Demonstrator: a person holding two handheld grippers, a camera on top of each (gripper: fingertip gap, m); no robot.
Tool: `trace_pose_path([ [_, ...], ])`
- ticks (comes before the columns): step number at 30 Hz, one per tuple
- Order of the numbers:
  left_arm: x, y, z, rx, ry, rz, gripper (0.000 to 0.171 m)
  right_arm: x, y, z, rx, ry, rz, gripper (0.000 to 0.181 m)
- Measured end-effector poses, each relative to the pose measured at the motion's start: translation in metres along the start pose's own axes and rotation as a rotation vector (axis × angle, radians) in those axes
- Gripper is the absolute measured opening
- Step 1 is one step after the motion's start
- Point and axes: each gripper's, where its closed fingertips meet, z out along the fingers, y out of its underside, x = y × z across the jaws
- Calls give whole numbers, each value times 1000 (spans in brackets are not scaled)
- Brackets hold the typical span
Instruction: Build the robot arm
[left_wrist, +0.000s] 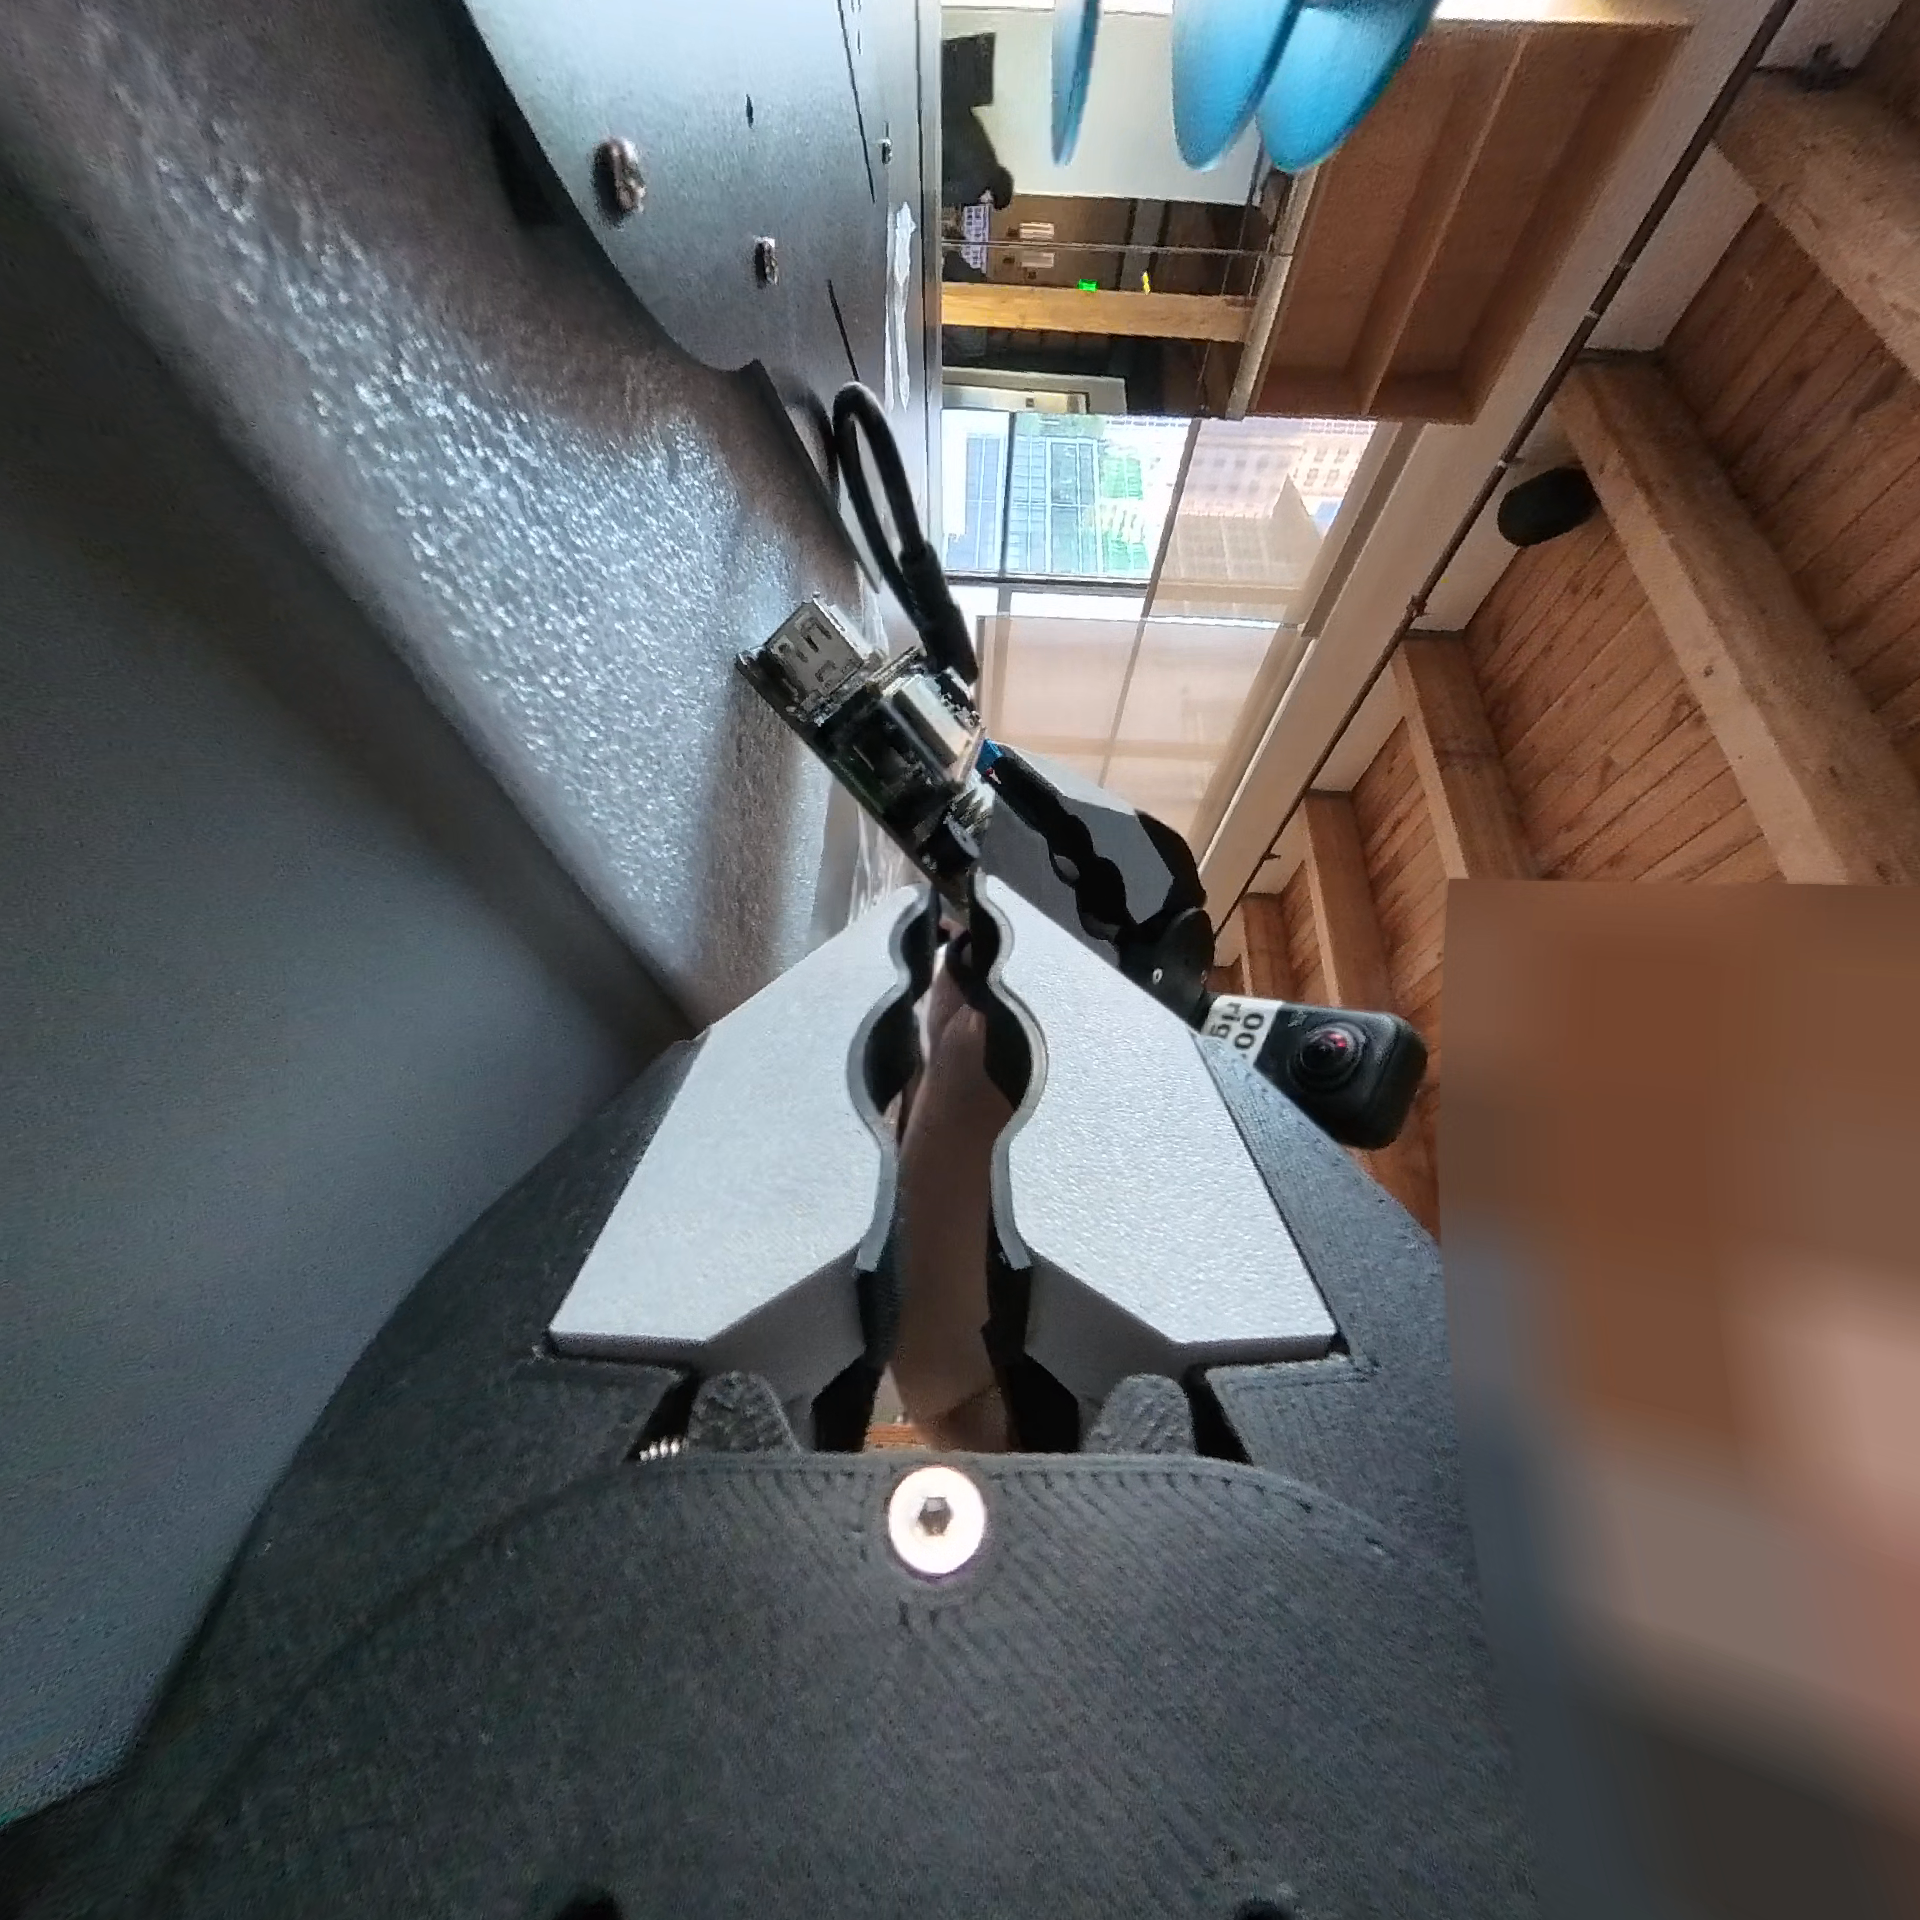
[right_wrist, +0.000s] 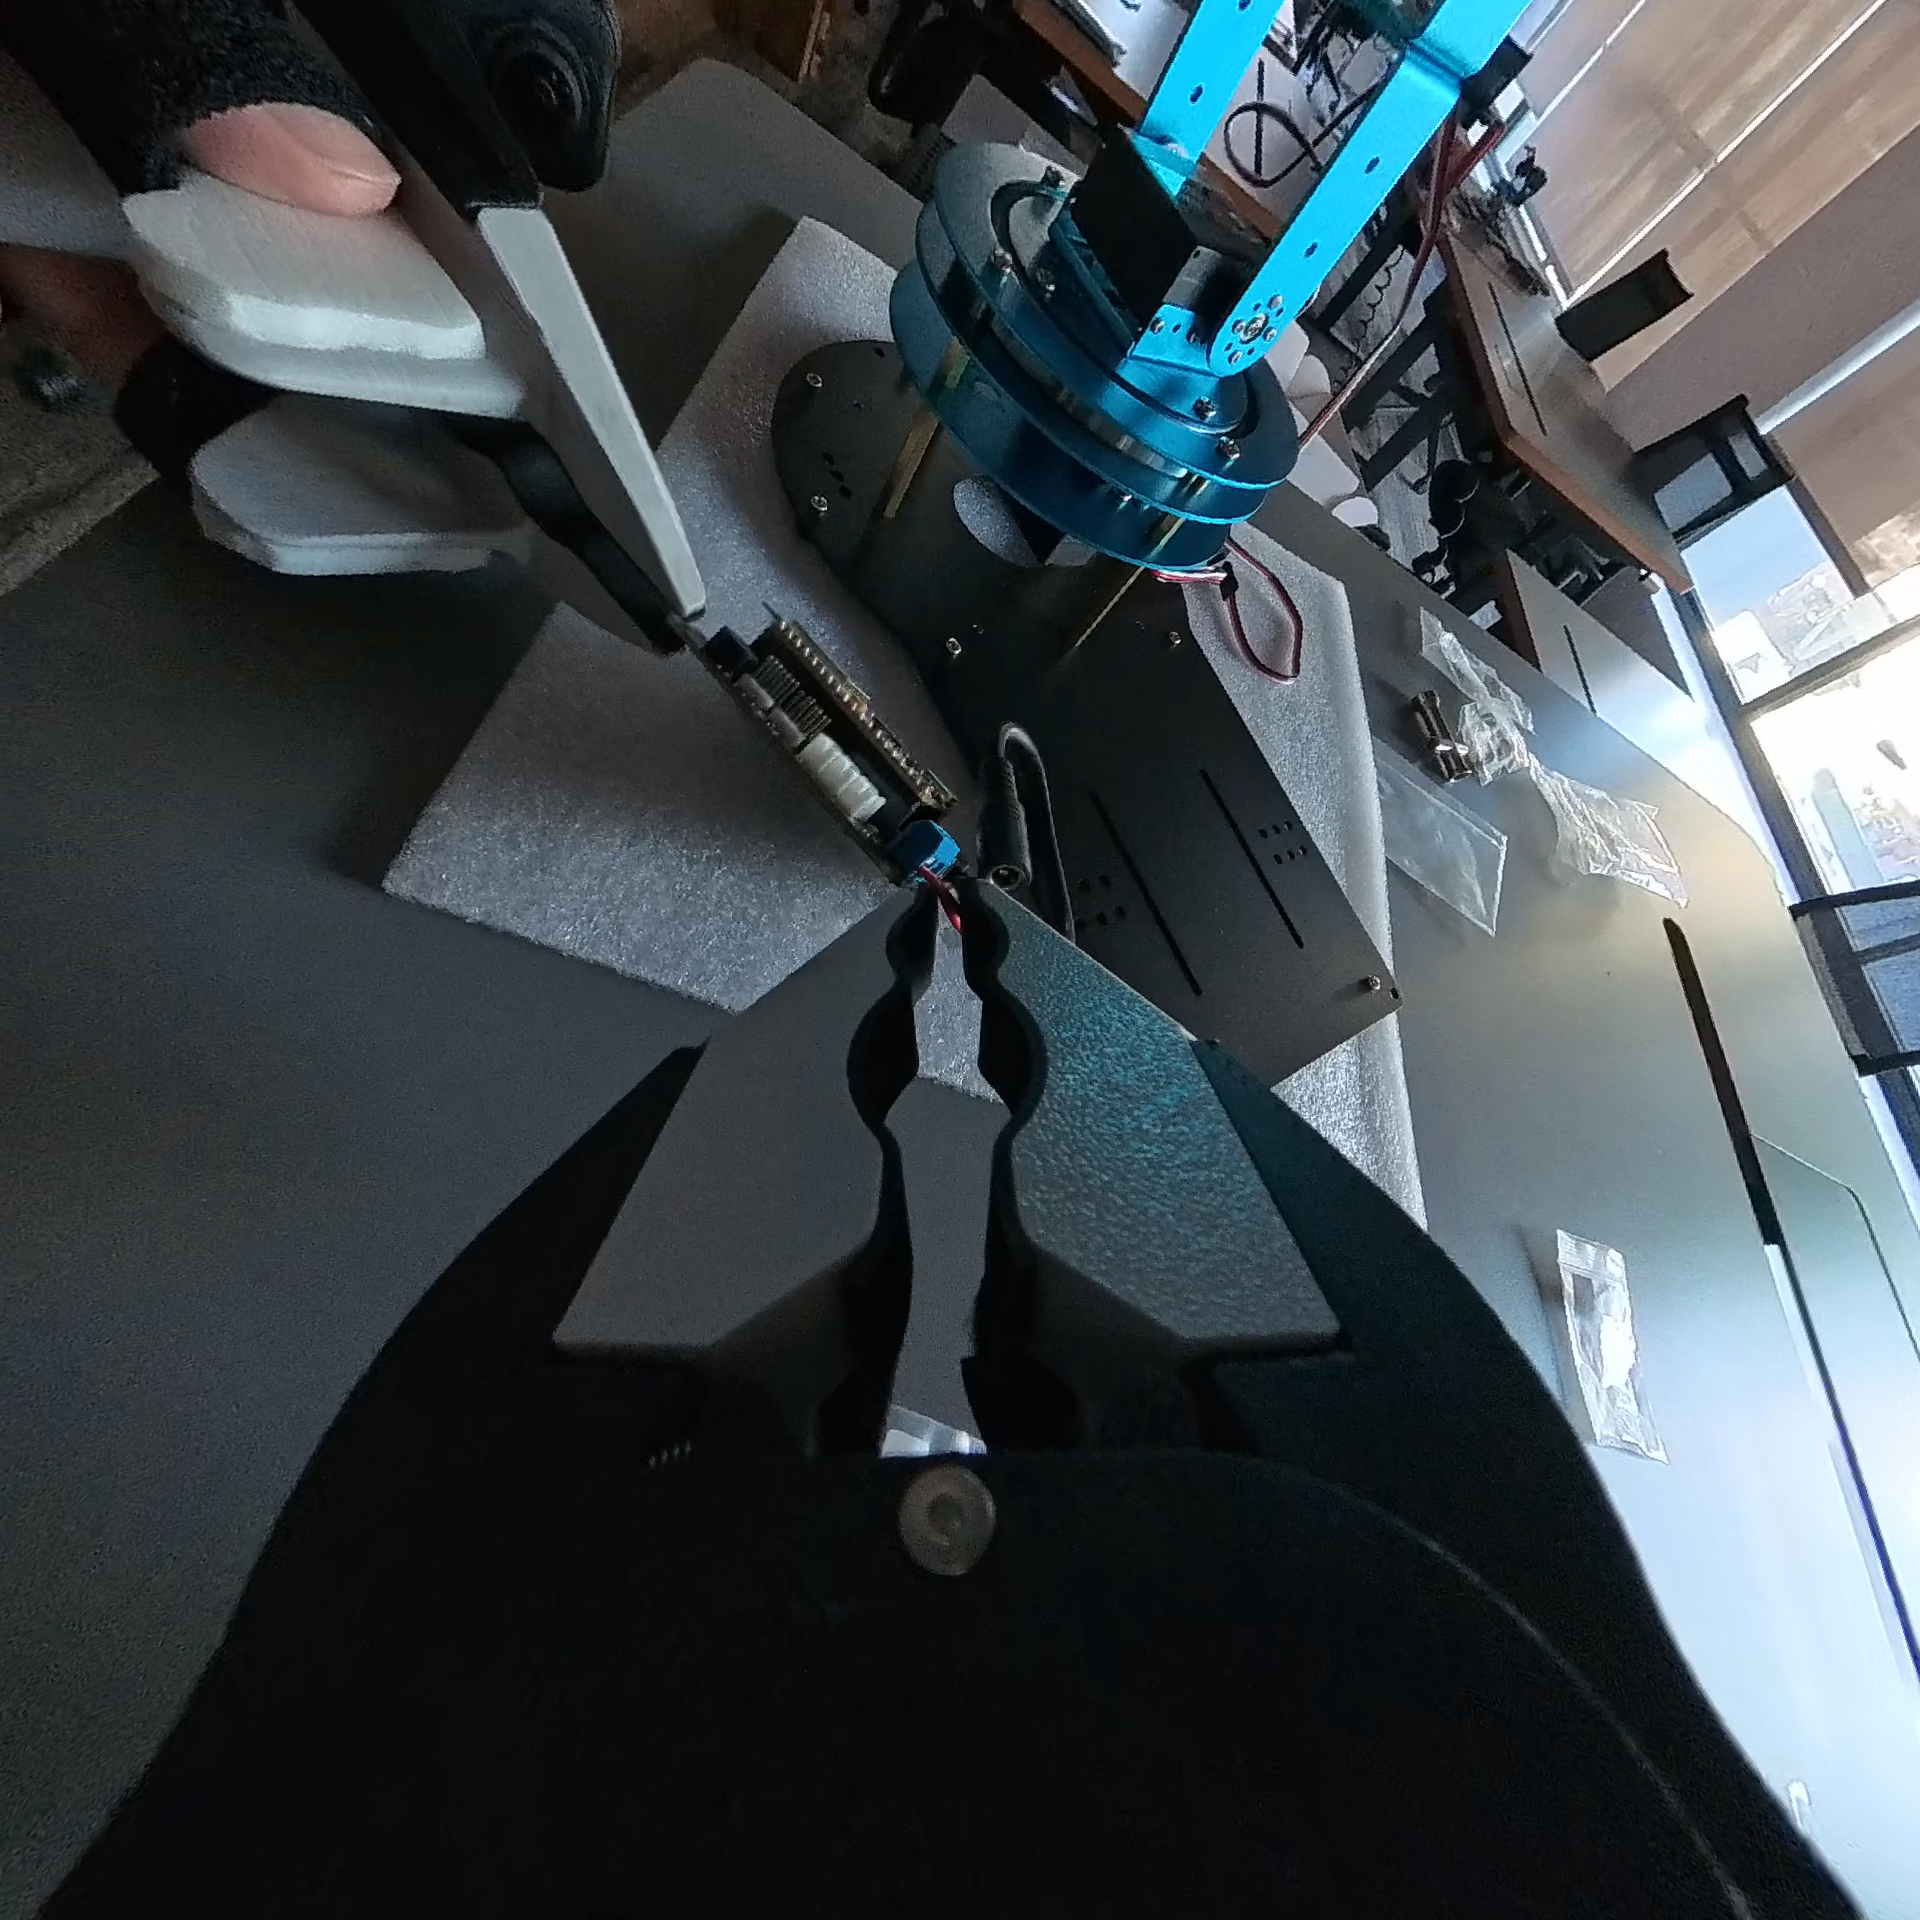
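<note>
My left gripper (left_wrist: 951, 906) is shut on one end of a small green circuit board (left_wrist: 854, 717) and holds it above the white foam sheet (left_wrist: 499, 499). In the right wrist view the left gripper (right_wrist: 681, 623) comes in from the upper left, holding the same board (right_wrist: 821, 717). My right gripper (right_wrist: 951, 906) is shut on thin red and black wires (right_wrist: 948, 902) that run into the blue terminal block (right_wrist: 920, 842) at the board's other end. The right gripper also shows in the left wrist view (left_wrist: 1091, 862), just past the board. A black cable with a barrel plug (right_wrist: 1013, 810) lies right beside the terminal.
A black metal base plate (right_wrist: 1195, 831) lies on the foam sheet (right_wrist: 623, 831) and carries a blue round turntable with a blue arm (right_wrist: 1091, 416). Clear plastic bags of small hardware (right_wrist: 1486, 727) lie on the grey table (right_wrist: 260, 831) to the right. A person's gloved hand (right_wrist: 291, 156) holds the left gripper. The gap from one gripper's tips to the other's is roughly 7 cm.
</note>
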Motion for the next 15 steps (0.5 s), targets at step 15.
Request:
trace_pose_path([
  [15, 2, 1, 2, -21, 20, -51, 2, -4, 4, 1, 6, -13, -5, 3],
])
